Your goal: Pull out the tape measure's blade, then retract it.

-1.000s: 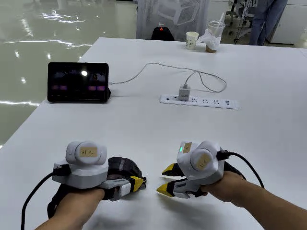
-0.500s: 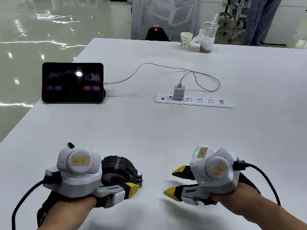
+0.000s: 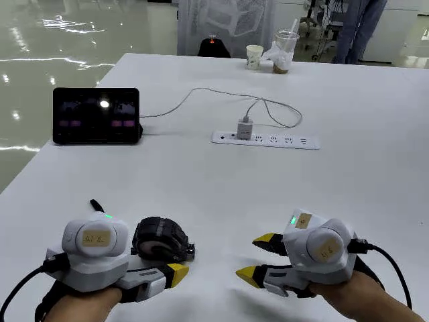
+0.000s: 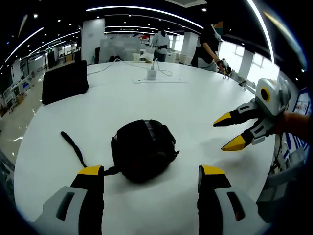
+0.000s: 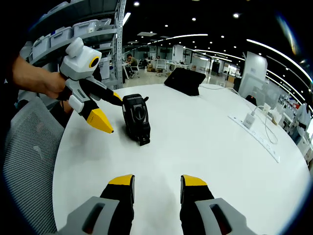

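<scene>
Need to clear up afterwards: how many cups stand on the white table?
2, both at the far edge of the white table: a white paper cup and, just right of it, a clear plastic cup with crumpled wrapping against it. Others may hide behind that wrapping.

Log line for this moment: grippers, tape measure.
left gripper open, tape measure just ahead of it | right gripper open, off to the side | tape measure lying on table, no blade out

One tape measure (image 3: 159, 238), two claws (image 4: 150, 171) (image 3: 255, 256), one tablet (image 3: 96, 115)
</scene>
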`<state>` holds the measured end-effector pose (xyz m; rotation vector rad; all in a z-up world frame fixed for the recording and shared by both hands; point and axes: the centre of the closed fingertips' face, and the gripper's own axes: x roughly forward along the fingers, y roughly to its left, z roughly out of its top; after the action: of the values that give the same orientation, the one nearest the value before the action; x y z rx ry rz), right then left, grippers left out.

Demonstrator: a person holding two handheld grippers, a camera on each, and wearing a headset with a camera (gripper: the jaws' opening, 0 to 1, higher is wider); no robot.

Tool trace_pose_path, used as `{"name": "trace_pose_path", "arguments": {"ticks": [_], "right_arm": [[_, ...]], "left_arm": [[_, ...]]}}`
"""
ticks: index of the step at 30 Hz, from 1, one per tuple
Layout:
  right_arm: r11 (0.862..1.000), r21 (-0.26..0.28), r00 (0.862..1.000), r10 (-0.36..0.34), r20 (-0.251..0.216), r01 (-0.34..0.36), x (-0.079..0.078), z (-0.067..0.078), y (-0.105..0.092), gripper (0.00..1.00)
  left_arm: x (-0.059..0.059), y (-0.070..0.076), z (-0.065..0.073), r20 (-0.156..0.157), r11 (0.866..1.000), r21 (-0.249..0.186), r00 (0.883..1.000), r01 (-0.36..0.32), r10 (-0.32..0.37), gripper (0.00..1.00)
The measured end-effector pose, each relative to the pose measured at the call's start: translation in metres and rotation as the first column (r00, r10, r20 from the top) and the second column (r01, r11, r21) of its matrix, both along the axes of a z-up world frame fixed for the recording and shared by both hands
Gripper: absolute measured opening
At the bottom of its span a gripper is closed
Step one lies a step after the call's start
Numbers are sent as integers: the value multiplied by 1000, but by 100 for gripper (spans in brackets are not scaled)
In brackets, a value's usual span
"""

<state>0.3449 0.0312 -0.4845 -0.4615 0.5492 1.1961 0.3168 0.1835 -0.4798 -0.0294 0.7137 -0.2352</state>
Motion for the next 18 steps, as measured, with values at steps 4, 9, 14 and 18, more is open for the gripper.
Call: {"name": "trace_pose_path", "arguments": {"ticks": [4,9,14,18], "right_arm": [[1000,17,1000,-20,5,20,-3,4,-5,37],[999,24,999,-48,12,47,-7,9,-12,40],[996,44,997,-74,17,73,-12,15,-18,42],[994,58,995,-99,18,97,-17,18,-24,44]], "left_arm": [[-4,0,3,20,1000,-3,1000,12,-12,75],[-9,0,8,45,1000,-9,999,22,-22,75],[-13,-2,10,56,999,-2,998,43,-43,76],[-16,-5,13,69,998,15,995,67,-68,76]]}}
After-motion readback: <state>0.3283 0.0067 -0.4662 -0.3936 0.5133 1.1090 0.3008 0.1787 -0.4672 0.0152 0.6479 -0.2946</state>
